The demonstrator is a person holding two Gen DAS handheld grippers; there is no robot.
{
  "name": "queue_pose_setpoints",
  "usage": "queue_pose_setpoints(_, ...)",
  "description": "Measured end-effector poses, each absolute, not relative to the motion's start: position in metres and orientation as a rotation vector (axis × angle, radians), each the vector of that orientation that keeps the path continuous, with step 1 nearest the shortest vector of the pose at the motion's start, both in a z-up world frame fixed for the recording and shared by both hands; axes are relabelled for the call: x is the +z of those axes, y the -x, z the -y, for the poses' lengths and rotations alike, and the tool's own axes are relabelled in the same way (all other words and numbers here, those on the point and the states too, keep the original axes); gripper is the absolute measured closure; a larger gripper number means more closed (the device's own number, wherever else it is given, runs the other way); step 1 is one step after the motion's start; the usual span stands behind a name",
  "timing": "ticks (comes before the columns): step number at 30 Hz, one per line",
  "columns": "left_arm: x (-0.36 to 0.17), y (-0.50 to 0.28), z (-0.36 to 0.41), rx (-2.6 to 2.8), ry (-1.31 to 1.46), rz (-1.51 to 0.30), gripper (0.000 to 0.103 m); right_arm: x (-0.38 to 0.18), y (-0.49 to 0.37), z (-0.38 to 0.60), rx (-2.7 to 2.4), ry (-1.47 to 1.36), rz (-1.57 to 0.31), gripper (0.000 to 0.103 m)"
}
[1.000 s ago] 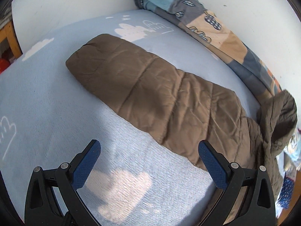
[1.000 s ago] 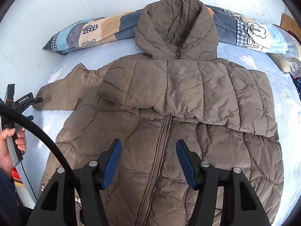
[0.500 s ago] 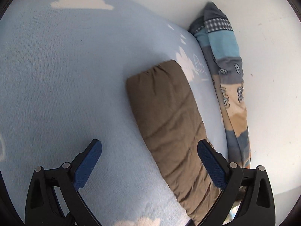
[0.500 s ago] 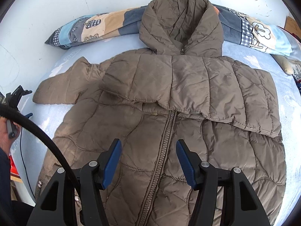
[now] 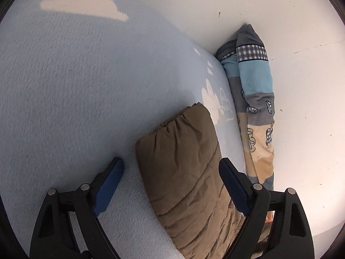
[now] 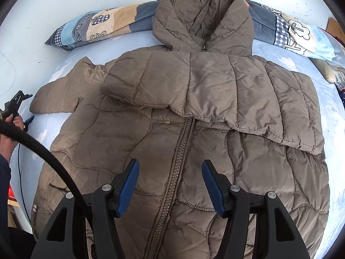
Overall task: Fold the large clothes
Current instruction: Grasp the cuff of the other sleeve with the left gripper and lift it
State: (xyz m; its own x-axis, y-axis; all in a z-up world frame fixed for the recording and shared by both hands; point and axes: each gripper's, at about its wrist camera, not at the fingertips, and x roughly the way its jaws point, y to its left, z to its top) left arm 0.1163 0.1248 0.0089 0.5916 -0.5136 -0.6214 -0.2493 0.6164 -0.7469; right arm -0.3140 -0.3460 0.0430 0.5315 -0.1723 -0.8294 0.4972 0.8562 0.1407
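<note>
Straddling the jacket sleeve (image 5: 183, 172) at lower centre, our left gripper (image 5: 171, 170) has just been closing, pads not yet touching it; our right gripper (image 6: 170, 172) hovers open over the jacket (image 6: 194, 112) on the blue bedsheet (image 5: 75, 86).

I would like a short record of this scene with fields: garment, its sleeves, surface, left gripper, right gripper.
garment: brown quilted hooded jacket, front up, zipper closed
sleeves: one sleeve folded across the chest; other sleeve lies out flat to the side
surface: light blue bed blanket with white clouds; patchwork pillow along the white wall
left gripper: left gripper open, jaws have just been closing, the flat sleeve's cuff end between them, pads not pressing yet
right gripper: right gripper open above the zipper, holding nothing
</note>
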Motion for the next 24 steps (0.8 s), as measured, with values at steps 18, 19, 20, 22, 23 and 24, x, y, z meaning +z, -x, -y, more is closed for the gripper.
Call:
queue_pose_setpoints(18, 0.017, -0.12, -0.107, -0.252, 0.904, -0.915, 0.086, 0.039, 0.315, 0.358, -0.439, -0.394, -0.923, 0.038)
queue_pose_setpoints(19, 0.019, -0.119, -0.107, -0.261, 0.904, -0.91, 0.087, 0.04, 0.315, 0.358, -0.439, -0.394, -0.919, 0.038)
queue_pose_setpoints(20, 0.023, -0.118, -0.106, -0.264, 0.897, -0.905, 0.087, 0.041, 0.316, 0.357, -0.44, -0.394, -0.915, 0.038)
queue_pose_setpoints(22, 0.03, -0.115, -0.104, -0.274, 0.886, -0.895, 0.087, 0.044, 0.317, 0.357, -0.441, -0.394, -0.908, 0.039)
queue_pose_setpoints(23, 0.035, -0.114, -0.102, -0.28, 0.877, -0.89, 0.087, 0.046, 0.318, 0.357, -0.442, -0.396, -0.902, 0.038)
queue_pose_setpoints(24, 0.039, -0.112, -0.102, -0.285, 0.869, -0.885, 0.087, 0.047, 0.319, 0.357, -0.443, -0.398, -0.898, 0.038)
